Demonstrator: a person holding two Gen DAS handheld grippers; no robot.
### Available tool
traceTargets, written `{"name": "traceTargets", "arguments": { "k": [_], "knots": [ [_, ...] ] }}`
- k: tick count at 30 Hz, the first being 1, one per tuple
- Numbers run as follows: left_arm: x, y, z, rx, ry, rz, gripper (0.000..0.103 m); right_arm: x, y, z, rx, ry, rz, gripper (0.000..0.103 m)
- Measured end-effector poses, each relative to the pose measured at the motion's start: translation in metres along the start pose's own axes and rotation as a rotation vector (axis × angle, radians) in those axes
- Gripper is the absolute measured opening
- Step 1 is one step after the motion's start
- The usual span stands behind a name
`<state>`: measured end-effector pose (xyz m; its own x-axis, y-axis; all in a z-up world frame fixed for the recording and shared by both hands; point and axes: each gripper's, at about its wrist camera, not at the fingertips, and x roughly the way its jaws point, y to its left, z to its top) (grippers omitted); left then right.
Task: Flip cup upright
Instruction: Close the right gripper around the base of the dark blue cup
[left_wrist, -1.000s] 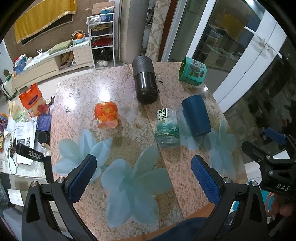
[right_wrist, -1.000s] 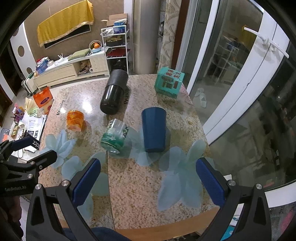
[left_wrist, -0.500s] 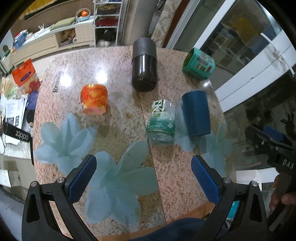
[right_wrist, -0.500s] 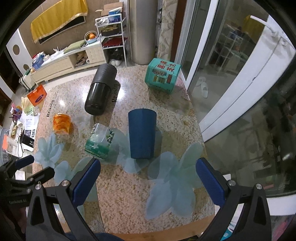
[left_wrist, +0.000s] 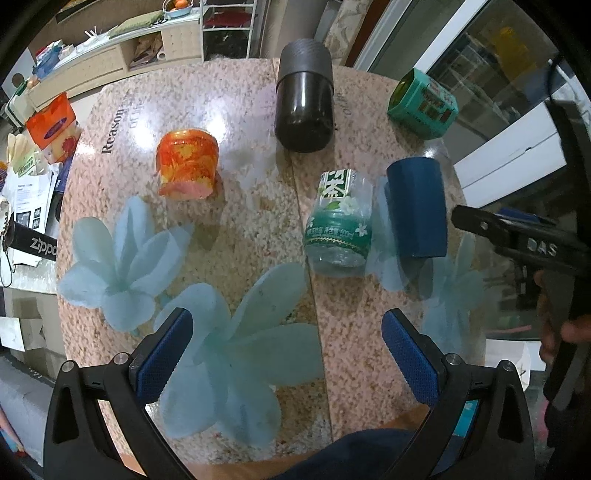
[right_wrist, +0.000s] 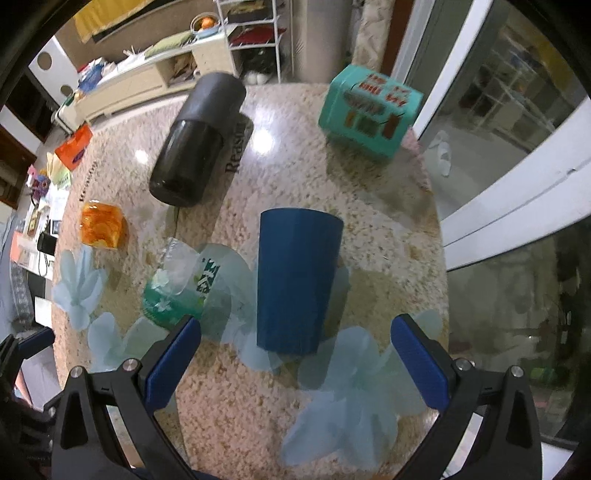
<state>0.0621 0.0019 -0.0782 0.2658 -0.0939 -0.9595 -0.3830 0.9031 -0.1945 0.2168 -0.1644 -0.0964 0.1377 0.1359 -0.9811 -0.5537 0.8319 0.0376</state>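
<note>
A dark blue plastic cup (right_wrist: 295, 280) stands upside down on the speckled stone table (right_wrist: 332, 192), its closed base up; it also shows in the left wrist view (left_wrist: 415, 206). My right gripper (right_wrist: 295, 363) is open and empty, hovering just in front of the cup with the cup centred between its blue pads. My left gripper (left_wrist: 288, 350) is open and empty, over the table's near edge, to the left of the cup. The right gripper's body shows at the right of the left wrist view.
A green-labelled clear bottle piece (right_wrist: 177, 291) stands close left of the cup. An orange jar (left_wrist: 184, 162), a black cylinder lying on its side (left_wrist: 303, 107) and a teal box (right_wrist: 369, 110) sit farther back. The table edge and glass doors are to the right.
Both grippers have moved forward and lower toward the table. The blue cup now looms larger between the right gripper's fingers. No object has moved.
</note>
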Motion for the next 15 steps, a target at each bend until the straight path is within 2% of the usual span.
{"name": "traceTargets", "arguments": {
  "k": [7,15],
  "knots": [
    [0.016,0.002,0.005,-0.017,0.017,0.012,0.103,0.053,-0.01,0.016,0.01,0.103,0.035,0.103],
    [0.031,0.005,0.004,-0.039,0.049,0.03,0.103,0.085,-0.018,0.021,0.012,0.172,0.068,0.103]
  ]
}}
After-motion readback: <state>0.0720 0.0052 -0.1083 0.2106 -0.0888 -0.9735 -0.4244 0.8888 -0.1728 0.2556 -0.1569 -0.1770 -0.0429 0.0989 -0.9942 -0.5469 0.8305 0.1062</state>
